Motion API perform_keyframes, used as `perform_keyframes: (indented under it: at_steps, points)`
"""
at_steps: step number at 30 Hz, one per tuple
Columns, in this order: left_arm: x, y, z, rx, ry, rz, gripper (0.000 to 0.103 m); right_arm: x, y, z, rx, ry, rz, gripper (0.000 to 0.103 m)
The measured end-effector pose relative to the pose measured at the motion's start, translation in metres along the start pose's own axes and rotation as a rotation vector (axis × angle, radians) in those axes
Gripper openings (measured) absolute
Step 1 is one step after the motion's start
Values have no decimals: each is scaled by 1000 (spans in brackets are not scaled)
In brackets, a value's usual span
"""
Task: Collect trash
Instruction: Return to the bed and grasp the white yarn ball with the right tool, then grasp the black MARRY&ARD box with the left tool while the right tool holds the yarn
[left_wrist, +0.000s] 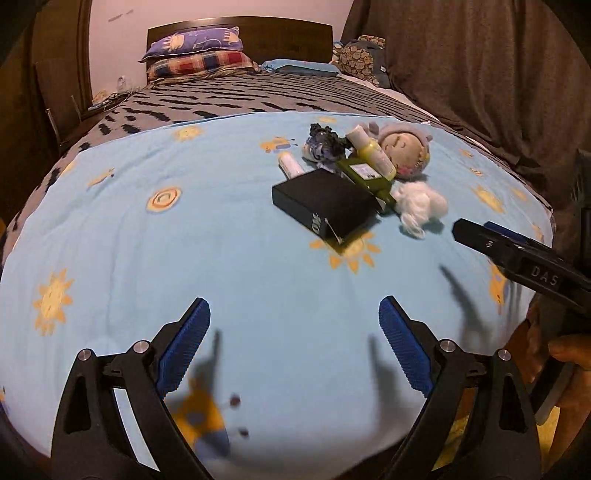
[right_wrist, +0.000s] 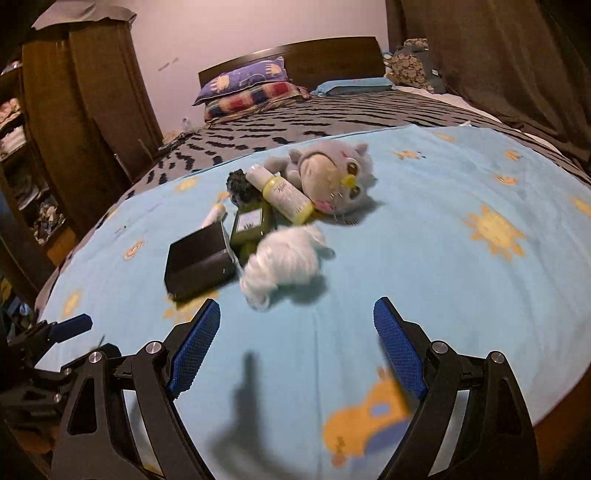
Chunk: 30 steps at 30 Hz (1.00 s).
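The left gripper (left_wrist: 294, 323) hangs above a light blue sheet (left_wrist: 184, 258) printed with orange suns, its two blue-padded fingers (left_wrist: 186, 345) spread wide with nothing between them. The landmark here is a black box (left_wrist: 325, 206) lying flat on the sheet, beyond the gripper and a little to its right. Touching the box's far right edge is a dark green bottle (left_wrist: 365, 175). A yellow bottle with a white cap (left_wrist: 373, 149) rests across the green one, leaning against a plush doll (left_wrist: 404, 151) behind the box. A crumpled white tissue wad (left_wrist: 419, 205) lies just right of the box. A small white tube (left_wrist: 291, 166) sits just behind the box's far left corner, and a dark crumpled scrap (left_wrist: 327, 142) lies behind that. The right gripper (left_wrist: 480, 236) reaches in from the right edge, near the tissue wad; from this view I cannot tell how its fingers stand.

From the right wrist, the right gripper (right_wrist: 297, 321) hovers over the same sheet (right_wrist: 443, 277) with its blue-padded fingers (right_wrist: 194, 349) spread wide and empty. The black box (right_wrist: 199, 260) lies beyond its left finger. The tissue wad (right_wrist: 284, 264) touches the box's right side, directly ahead of the gripper. The green bottle (right_wrist: 251, 227) sits behind the box, with the yellow bottle (right_wrist: 282, 195) and plush doll (right_wrist: 332, 177) farther back. The left gripper (right_wrist: 70, 326) shows at the left edge, left of the box.
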<state>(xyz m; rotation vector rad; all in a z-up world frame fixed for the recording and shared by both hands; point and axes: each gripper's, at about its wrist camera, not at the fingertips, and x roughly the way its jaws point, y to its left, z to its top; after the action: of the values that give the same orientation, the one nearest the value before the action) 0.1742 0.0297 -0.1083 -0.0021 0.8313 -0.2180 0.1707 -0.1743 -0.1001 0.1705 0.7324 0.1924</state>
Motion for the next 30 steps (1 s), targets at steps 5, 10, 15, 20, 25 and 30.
perform_keyframes:
  at_steps: [5, 10, 15, 20, 25, 30]
  points:
    - [20, 4, 17, 10, 17, -8, 88, 23, 5, 12, -21, 18, -11, 79]
    - [41, 4, 30, 24, 43, -34, 88, 46, 6, 18, -48, 60, -23, 65]
    - [58, 2, 41, 37, 50, -46, 88, 48, 9, 20, -96, 44, -39, 39]
    - [72, 1, 54, 54, 50, -48, 88, 42, -1, 20, -84, 47, -15, 39]
    - [88, 1, 67, 64, 58, -74, 96, 36, -15, 20, -51, 46, 12, 39]
    - [101, -8, 77, 120, 71, -111, 96, 39, -23, 22, -18, 56, 58, 39]
